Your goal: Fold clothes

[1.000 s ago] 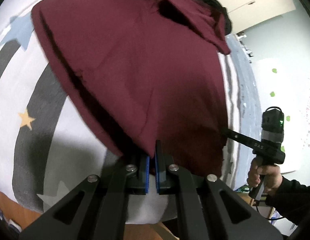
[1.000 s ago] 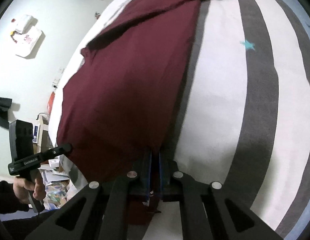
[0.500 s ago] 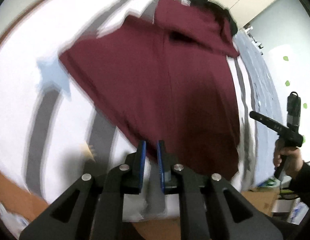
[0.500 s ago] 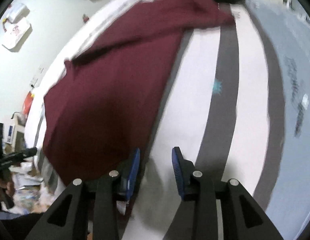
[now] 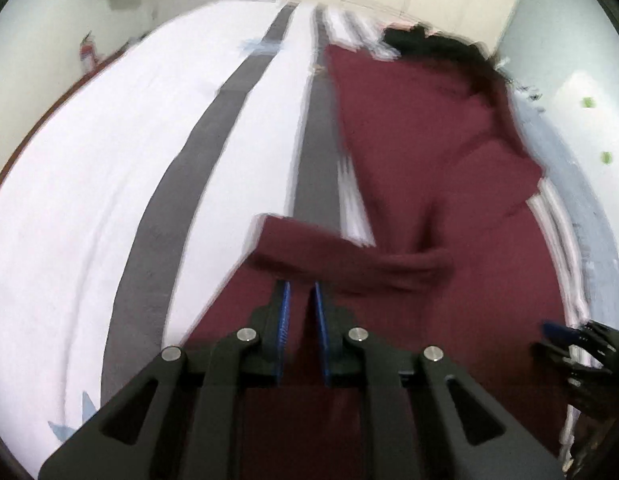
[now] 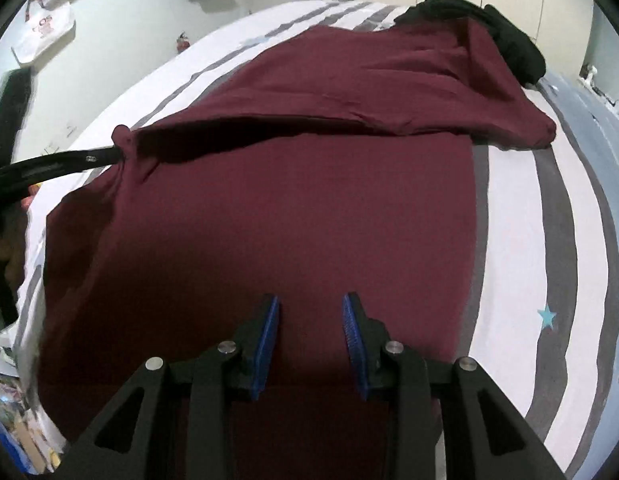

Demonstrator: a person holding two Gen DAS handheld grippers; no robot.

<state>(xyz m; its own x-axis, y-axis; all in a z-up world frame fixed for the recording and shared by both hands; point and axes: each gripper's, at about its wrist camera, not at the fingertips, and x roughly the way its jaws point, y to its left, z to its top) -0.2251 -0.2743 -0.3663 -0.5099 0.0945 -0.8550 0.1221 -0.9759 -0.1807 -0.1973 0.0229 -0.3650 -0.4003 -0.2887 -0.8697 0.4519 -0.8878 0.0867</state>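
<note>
Item: maroon garment [image 6: 293, 216], spread flat across the striped bedsheet [image 6: 509, 264], one side flap lifted.

My right gripper [image 6: 309, 336]: jaws partly open, nothing between them, hovering over the cloth's near edge.

My left gripper [image 5: 299, 320]: jaws a narrow slit apart. In the right wrist view its tip seems bunched into the flap's corner [image 6: 123, 140]; its own blurred view shows cloth beyond the pads, so I cannot tell if it grips.

Risk, as I judge it: a loose pinch could drop the flap mid-fold, leaving a crooked crease, or drag the sheet.

Writing: dark lettering on the sheet's right border, unreadable.

Also present: black clothing [image 6: 505, 28] at the far end.
</note>
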